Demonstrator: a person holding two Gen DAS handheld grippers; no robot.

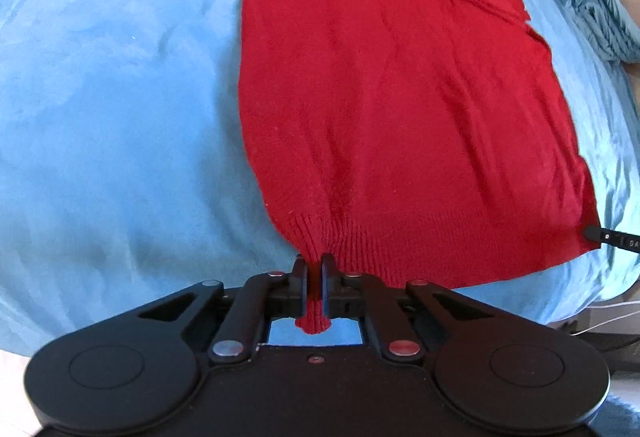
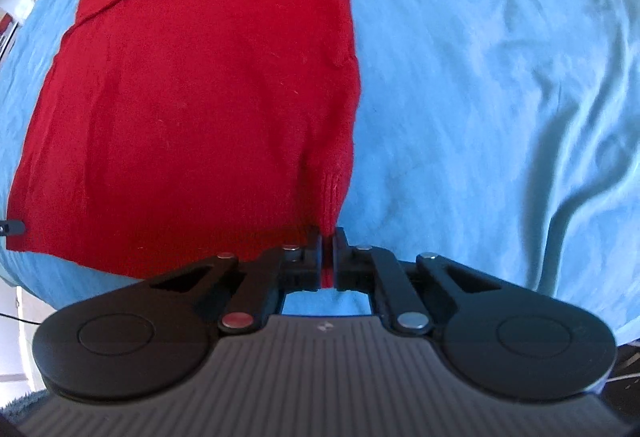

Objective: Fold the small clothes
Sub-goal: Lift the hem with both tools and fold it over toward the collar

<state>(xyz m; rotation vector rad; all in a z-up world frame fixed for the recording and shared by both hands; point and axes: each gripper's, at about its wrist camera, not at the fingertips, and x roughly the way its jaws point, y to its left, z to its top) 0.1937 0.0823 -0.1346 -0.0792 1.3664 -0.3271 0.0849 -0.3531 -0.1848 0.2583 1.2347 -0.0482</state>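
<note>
A red knit sweater (image 1: 380, 97) lies flat on a light blue bedspread (image 1: 112, 97), with its ribbed hem nearest me and a sleeve folded across its far end. My left gripper (image 1: 314, 261) is shut on the hem's left corner, and a bit of hem sticks out behind the fingers. In the right wrist view the sweater (image 2: 200, 97) fills the left half. My right gripper (image 2: 329, 233) is shut on the hem's right corner. The right gripper's tip also shows at the right edge of the left wrist view (image 1: 596, 233).
The bedspread (image 2: 500, 97) stretches wide to the right of the sweater, with soft wrinkles. A folded blue cloth (image 1: 600, 25) lies at the bed's far right edge. White cables (image 1: 608, 313) and floor show past the near right corner.
</note>
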